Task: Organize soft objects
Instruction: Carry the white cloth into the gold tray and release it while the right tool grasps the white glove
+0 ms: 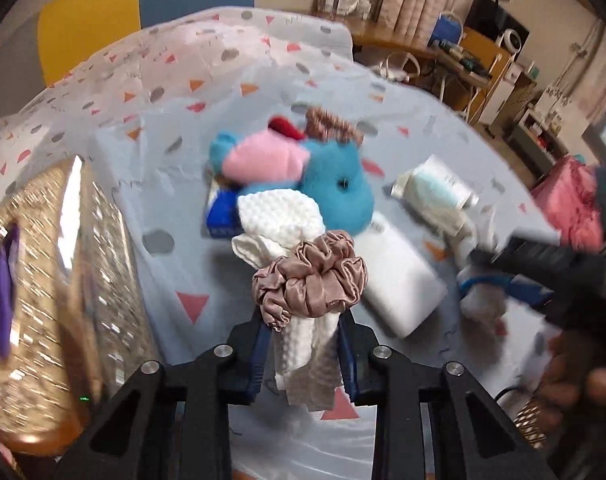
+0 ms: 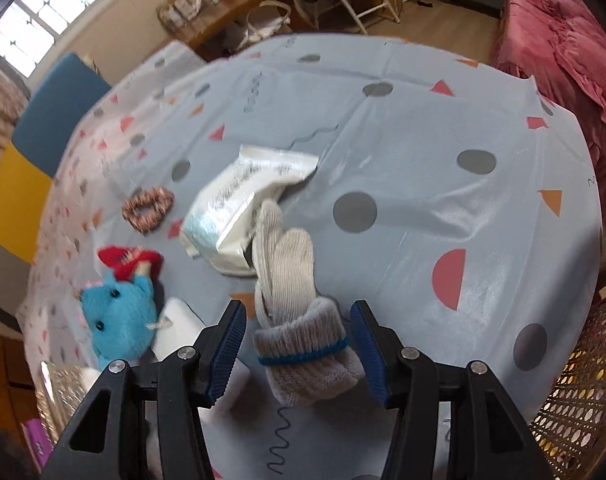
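Note:
My left gripper (image 1: pixel 305 346) is shut on a white waffle-textured cloth (image 1: pixel 281 216) and holds it off the table. A dusty-pink satin scrunchie (image 1: pixel 311 276) sits bunched on the cloth right at the fingertips. Behind lie a blue and pink plush toy (image 1: pixel 337 192) and a brown scrunchie (image 1: pixel 331 124). In the right wrist view my right gripper (image 2: pixel 299 340) stands open, pointing down at the table. A grey knit glove (image 2: pixel 291 264) with a blue band on its cuff lies between its fingers, with a gap showing on the left side. The plush toy (image 2: pixel 119 320) lies to its left.
A wipes packet (image 2: pixel 239 196), a white block (image 1: pixel 399 280) and a blue box (image 1: pixel 221 216) lie on the patterned tablecloth (image 2: pixel 423 140). A gold glittery bag (image 1: pixel 43 264) stands at the left. A rattan chair (image 2: pixel 575 400) is at the right edge, pink bedding (image 2: pixel 563 40) beyond.

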{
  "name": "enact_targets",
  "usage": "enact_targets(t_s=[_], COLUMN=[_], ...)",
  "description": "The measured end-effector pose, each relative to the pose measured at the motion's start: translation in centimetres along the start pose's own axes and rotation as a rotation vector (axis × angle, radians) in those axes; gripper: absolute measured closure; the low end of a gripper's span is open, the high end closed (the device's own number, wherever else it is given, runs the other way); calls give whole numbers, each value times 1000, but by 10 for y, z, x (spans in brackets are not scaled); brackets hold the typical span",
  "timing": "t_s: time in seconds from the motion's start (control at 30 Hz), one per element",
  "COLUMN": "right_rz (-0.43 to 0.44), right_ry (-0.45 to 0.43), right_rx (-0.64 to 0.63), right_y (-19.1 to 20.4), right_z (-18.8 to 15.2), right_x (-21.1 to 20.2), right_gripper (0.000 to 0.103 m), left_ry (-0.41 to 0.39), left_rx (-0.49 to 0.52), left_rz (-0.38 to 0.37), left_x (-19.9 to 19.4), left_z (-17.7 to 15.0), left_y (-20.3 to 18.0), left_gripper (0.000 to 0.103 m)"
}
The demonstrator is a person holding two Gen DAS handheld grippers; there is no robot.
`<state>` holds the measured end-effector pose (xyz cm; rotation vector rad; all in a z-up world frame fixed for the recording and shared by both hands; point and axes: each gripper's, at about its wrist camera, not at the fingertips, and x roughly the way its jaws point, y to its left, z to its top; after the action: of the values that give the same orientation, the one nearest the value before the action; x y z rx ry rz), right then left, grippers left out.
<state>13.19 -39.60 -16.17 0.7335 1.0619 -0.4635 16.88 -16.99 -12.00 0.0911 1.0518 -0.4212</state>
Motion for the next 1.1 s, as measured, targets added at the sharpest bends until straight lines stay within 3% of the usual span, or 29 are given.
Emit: enact_targets(t_s=[0.33,0.6,0.87,1.1], right_rz=[-109,-143,-172,-196], right_ry=[66,72,59,54], right_rx=[-197,-281,-331,-359], right_y=[31,42,55,67], right_z=[-10,-17,-24,-34], right_x=[17,23,26,28], right_gripper=[55,55,55,54], left_ry=[-98,-195,-307,-343], left_rx=[-50,-183,-335,-461], left_rz=[-17,96,213,256], left_x=[-47,-87,-144,-179], left_z=[63,95,63,-20], left_y=[35,118,217,286], left_gripper=[72,72,72,72])
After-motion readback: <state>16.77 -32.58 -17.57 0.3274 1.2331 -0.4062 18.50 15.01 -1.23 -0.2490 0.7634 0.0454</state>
